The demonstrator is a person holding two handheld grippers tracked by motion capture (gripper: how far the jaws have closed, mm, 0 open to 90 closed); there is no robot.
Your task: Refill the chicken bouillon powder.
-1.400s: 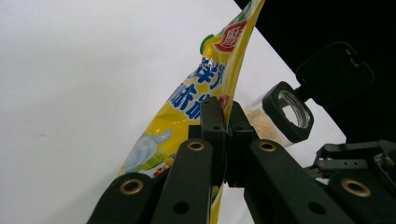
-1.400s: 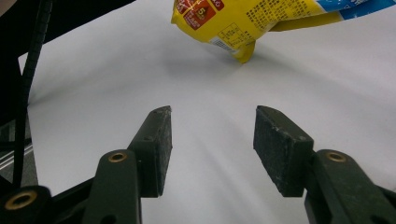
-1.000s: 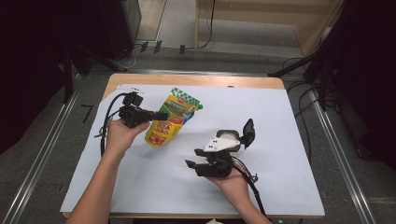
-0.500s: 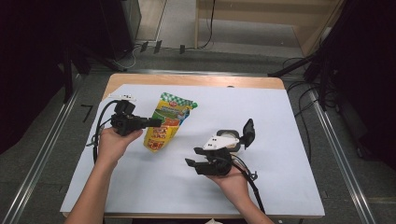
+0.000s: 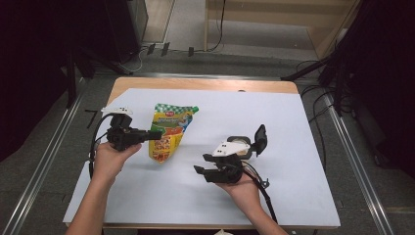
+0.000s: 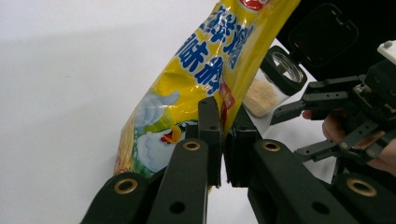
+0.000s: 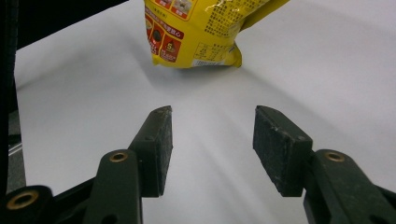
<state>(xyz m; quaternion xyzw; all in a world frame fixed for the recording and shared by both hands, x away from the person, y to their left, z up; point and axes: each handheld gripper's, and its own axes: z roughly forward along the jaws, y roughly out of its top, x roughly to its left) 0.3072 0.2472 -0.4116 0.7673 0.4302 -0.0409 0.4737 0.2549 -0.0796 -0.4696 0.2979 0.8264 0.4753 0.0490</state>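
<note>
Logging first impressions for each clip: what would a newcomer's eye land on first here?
The bright yellow pouch, left of centre on the white table cover, pinched at its edge by the left gripper. Next, the right gripper, open over bare cover and aimed at the pouch's lower end. Behind the pouch, in the left gripper view, a small clear jar of pale granules stands with its black lid flipped open.

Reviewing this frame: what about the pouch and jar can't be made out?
- Pouch: top cut off by the frame edge in the left gripper view; print too small to read in the high view.
- Pouch edge under the left hand-held gripper: hidden by its jaws.
- Jar: partly behind the pouch in the left gripper view; contents unidentifiable.
</note>
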